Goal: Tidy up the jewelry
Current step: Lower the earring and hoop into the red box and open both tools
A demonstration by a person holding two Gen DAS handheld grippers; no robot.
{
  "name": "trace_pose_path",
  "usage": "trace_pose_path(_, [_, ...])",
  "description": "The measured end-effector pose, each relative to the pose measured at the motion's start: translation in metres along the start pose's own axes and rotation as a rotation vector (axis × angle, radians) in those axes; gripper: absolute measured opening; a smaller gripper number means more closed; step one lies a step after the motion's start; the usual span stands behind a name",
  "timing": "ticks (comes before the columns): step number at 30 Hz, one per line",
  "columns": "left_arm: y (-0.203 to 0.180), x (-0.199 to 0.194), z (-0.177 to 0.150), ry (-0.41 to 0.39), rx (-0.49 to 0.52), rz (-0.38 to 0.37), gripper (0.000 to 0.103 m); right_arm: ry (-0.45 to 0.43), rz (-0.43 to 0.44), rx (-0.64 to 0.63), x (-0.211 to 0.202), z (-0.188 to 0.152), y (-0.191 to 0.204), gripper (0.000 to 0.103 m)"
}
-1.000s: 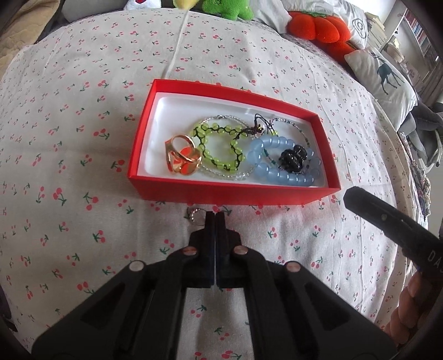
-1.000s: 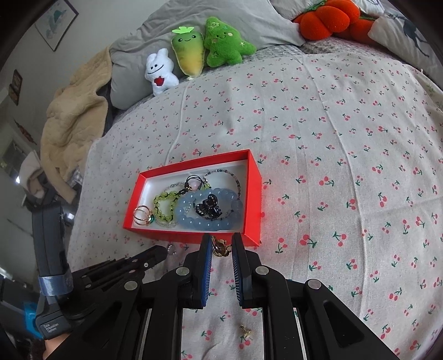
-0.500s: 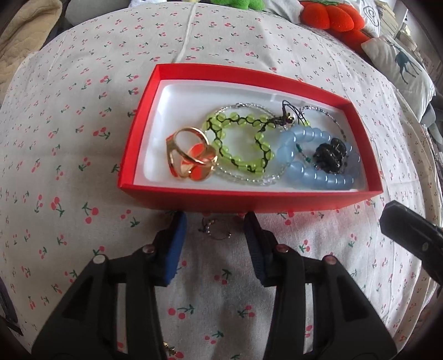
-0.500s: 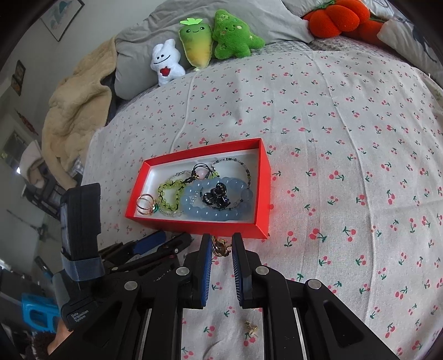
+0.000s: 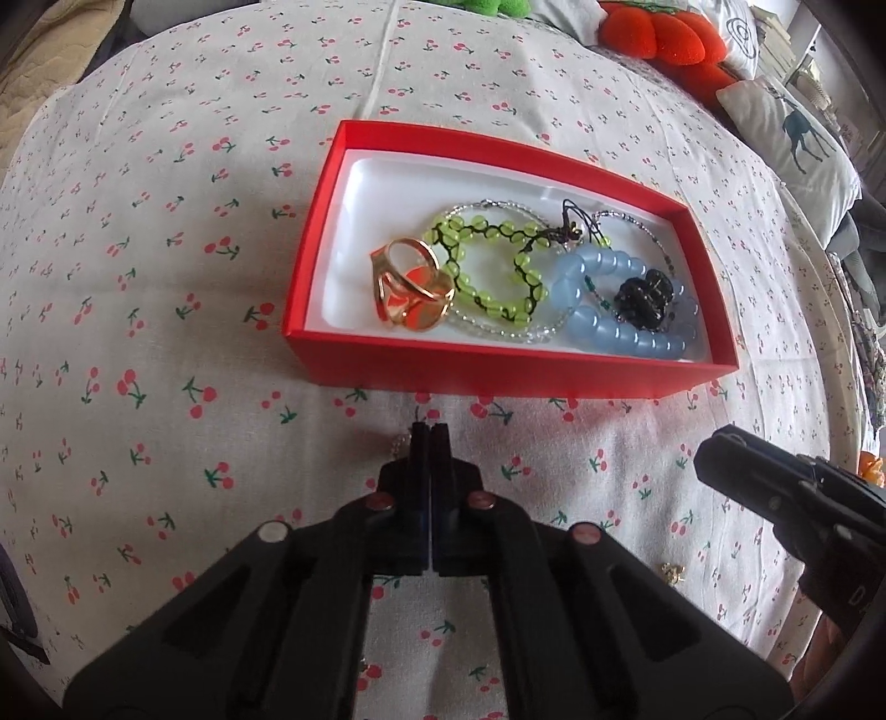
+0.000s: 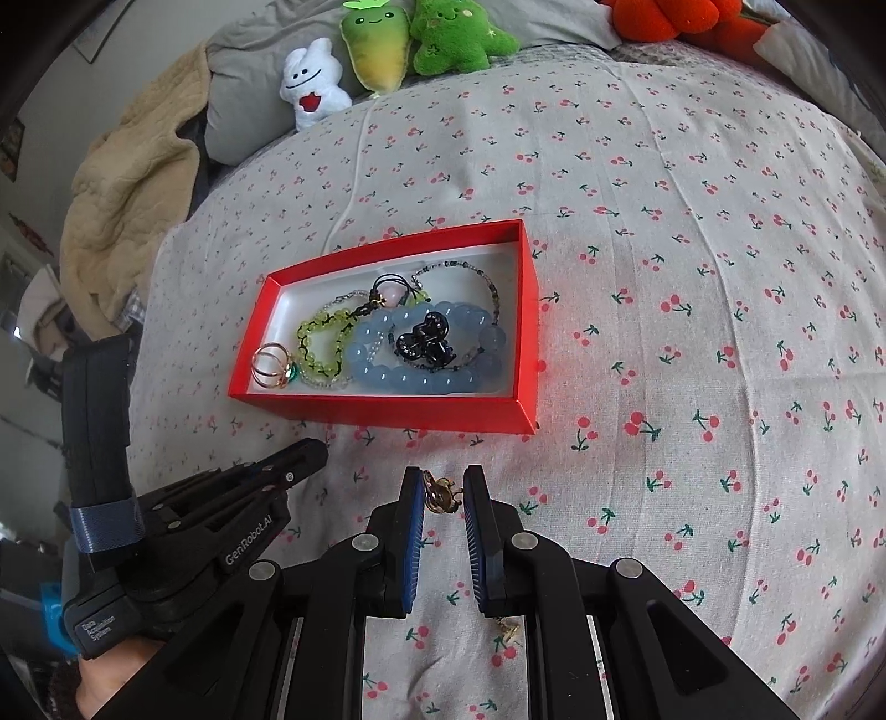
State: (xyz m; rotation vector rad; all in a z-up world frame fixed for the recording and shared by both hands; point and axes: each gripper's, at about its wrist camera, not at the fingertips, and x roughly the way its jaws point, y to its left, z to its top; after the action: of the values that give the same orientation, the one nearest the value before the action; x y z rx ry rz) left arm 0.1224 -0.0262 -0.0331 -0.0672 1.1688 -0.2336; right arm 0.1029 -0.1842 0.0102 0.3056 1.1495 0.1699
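A red box (image 5: 498,371) with a white inside lies on the cherry-print bed; it also shows in the right wrist view (image 6: 387,407). In it lie a gold ring (image 5: 410,293), a green bead bracelet (image 5: 487,266), a blue bead bracelet (image 5: 614,327) and a black charm (image 5: 645,296). My left gripper (image 5: 431,429) is shut just in front of the box, on a small silver ring (image 5: 398,443) that barely shows beside the fingers. My right gripper (image 6: 443,487) stands narrowly open around a small gold earring (image 6: 440,493) on the sheet.
Another small gold piece (image 6: 506,628) lies on the sheet under my right gripper, also in the left wrist view (image 5: 670,570). Plush toys (image 6: 387,44), pillows and a beige blanket (image 6: 133,188) lie at the far side of the bed.
My left gripper has closed from wide open over the small silver ring in front of the box. My right gripper has stayed around the gold earring.
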Motion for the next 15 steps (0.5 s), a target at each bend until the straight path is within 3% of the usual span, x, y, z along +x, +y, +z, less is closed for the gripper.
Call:
trace_pose_path(9, [0.003, -0.030, 0.001, -0.047, 0.015, -0.018, 0.001, -0.009, 0.009, 0.003, -0.004, 0.001, 0.004, 0.015])
trace_pose_path(11, [0.002, -0.019, 0.001, -0.016, 0.025, 0.003, 0.022, -0.002, 0.006, 0.003, -0.001, 0.001, 0.005, 0.015])
trace_pose_path(12, [0.002, -0.009, 0.001, 0.010, 0.027, 0.020, 0.050, 0.003, 0.005, 0.003, 0.000, 0.000, 0.005, 0.015])
trace_pose_path(13, [0.002, 0.000, 0.001, 0.021, 0.026, 0.041, 0.060, 0.007, 0.004, 0.002, 0.001, 0.000, 0.006, 0.015])
trace_pose_path(15, [0.002, 0.013, 0.000, 0.013, 0.027, 0.085, 0.060, 0.014, 0.005, -0.005, 0.003, 0.000, 0.007, 0.015])
